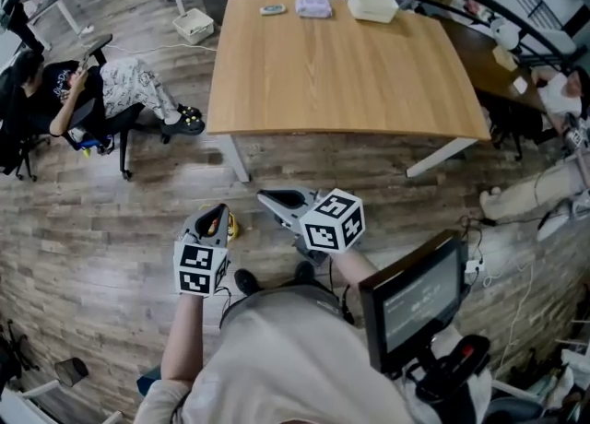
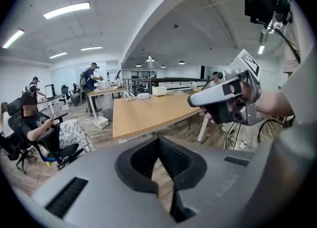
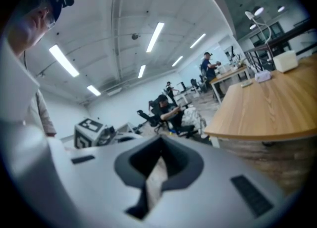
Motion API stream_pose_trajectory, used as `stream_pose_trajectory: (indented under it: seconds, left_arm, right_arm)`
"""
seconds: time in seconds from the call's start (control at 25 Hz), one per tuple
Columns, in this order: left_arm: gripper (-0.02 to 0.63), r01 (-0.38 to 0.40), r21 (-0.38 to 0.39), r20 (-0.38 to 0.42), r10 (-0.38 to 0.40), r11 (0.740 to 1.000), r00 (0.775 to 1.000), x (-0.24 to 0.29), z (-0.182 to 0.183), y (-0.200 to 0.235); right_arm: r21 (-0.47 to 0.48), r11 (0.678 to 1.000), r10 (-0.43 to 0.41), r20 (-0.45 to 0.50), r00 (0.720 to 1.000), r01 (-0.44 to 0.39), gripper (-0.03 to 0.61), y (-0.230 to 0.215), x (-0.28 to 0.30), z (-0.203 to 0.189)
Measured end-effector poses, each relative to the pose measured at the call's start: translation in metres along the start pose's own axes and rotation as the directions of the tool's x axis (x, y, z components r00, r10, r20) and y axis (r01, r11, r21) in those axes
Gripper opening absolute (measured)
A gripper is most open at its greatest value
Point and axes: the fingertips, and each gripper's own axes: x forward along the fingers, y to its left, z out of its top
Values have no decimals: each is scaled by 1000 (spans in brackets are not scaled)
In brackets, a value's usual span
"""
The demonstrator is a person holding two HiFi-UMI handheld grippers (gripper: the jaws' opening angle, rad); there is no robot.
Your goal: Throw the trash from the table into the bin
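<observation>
Left gripper [image 1: 215, 219] and right gripper [image 1: 275, 199], bottom centre, jaws closed on nothing; table [image 1: 341, 81] was upper centre.

wooden table [image 1: 341, 72]: white box [image 1: 372, 5], clear packet [image 1: 313, 7], small flat item [image 1: 272, 10] (all along far edge).

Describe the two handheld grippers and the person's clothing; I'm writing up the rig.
Both are light grey moulded shells with black ribbed jaw pads. The left gripper and the right gripper each carry a white cube with black square markers. The person wears a pale short-sleeved top.
</observation>
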Motion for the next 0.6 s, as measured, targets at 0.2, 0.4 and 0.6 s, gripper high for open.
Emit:
stream_pose_trajectory:
  seconds: [0.2, 0.4, 0.6]
  left_arm:
    - [20, 8, 26, 17, -8, 1000, 1000, 10, 20, -9]
    - [20, 34, 38, 11, -34, 999, 999, 26, 29, -34]
    - [20, 66, 68, 7, -66, 995, 998, 41, 39, -66]
  right_arm:
    - [-16, 1000, -14, 19, 1000, 14, 5, -13, -15, 13]
    - [-9, 1000, -25, 26, 999, 26, 5, -25, -39, 14]
    - [2, 999, -43, 44, 998, 43, 5, -39, -71, 13]
